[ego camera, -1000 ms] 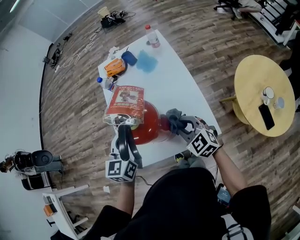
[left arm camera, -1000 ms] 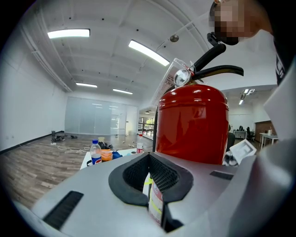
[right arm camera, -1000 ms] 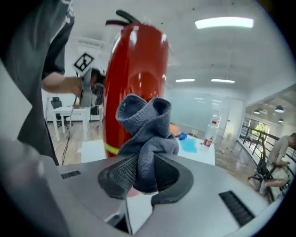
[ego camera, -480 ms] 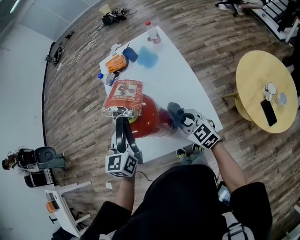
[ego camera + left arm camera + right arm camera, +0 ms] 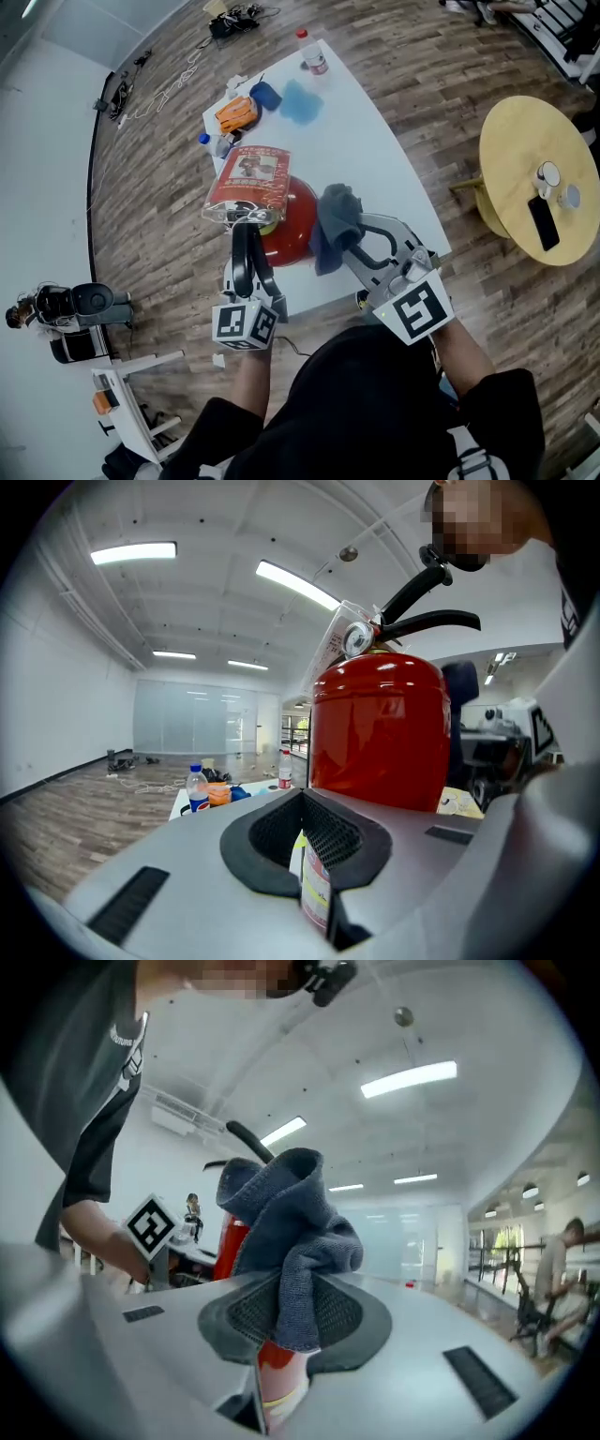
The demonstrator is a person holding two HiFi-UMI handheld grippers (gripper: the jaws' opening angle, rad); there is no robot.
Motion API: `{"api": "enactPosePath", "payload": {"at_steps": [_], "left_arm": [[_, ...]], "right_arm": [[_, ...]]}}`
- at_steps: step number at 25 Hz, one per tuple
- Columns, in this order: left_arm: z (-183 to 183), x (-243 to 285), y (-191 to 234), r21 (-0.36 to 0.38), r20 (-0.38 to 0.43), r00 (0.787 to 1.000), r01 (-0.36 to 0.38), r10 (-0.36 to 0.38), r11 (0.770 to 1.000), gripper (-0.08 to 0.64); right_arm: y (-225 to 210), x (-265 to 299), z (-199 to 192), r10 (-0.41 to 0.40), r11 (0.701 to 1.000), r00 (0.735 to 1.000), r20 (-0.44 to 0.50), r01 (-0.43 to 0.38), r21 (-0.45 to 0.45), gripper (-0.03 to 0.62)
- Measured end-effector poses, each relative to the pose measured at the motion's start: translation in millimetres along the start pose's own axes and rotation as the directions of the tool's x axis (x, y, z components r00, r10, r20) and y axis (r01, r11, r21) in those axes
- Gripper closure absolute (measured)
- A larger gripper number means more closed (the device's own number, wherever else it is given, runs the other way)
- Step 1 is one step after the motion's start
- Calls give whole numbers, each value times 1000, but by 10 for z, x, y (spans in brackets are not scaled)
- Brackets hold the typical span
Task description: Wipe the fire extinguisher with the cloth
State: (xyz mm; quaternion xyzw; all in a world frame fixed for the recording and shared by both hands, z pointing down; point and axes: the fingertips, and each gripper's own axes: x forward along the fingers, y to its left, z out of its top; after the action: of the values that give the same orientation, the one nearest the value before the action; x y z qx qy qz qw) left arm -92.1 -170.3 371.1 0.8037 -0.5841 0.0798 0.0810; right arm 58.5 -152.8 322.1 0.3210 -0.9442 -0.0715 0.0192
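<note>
The red fire extinguisher point(image 5: 291, 230) stands upright near the front edge of the white table point(image 5: 375, 159), with a red-printed tag point(image 5: 251, 183) hanging at its top. In the left gripper view it fills the middle point(image 5: 380, 728), with its black handle above. My left gripper point(image 5: 247, 246) rests against its left side; the jaws are together with only a slit point(image 5: 305, 832) between them. My right gripper point(image 5: 354, 242) is shut on a blue-grey cloth point(image 5: 333, 225), raised beside the extinguisher's right side. In the right gripper view the cloth point(image 5: 286, 1241) bunches up out of the jaws point(image 5: 286, 1321).
Further back on the table lie an orange packet point(image 5: 236, 112), a blue pad point(image 5: 298, 98) and two bottles point(image 5: 313, 56) point(image 5: 211, 142). A round yellow table point(image 5: 525, 141) with a phone stands to the right. Cables lie on the wooden floor behind.
My right gripper has risen with the cloth from low beside the extinguisher to the height of its upper part. The left gripper has stayed in place.
</note>
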Motion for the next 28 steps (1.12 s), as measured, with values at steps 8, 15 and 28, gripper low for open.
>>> {"api": "enactPosePath", "payload": {"at_steps": [8,15,28], "left_arm": [[24,-16,-34,6,9,1000,6,-6,1000,538],[68,-20,2,-5,23,1000,15,-15,1000,538],[99,18,94,-21,55,998,20,-18,1000,538]], "right_arm": [[-477,333,590,-47,954,999,11,48,-297,505],[-36,261,1075,-5,817,998,63,40,-575,503],[842,-92,1558,257,830,947,194,-113,-547,503]]}}
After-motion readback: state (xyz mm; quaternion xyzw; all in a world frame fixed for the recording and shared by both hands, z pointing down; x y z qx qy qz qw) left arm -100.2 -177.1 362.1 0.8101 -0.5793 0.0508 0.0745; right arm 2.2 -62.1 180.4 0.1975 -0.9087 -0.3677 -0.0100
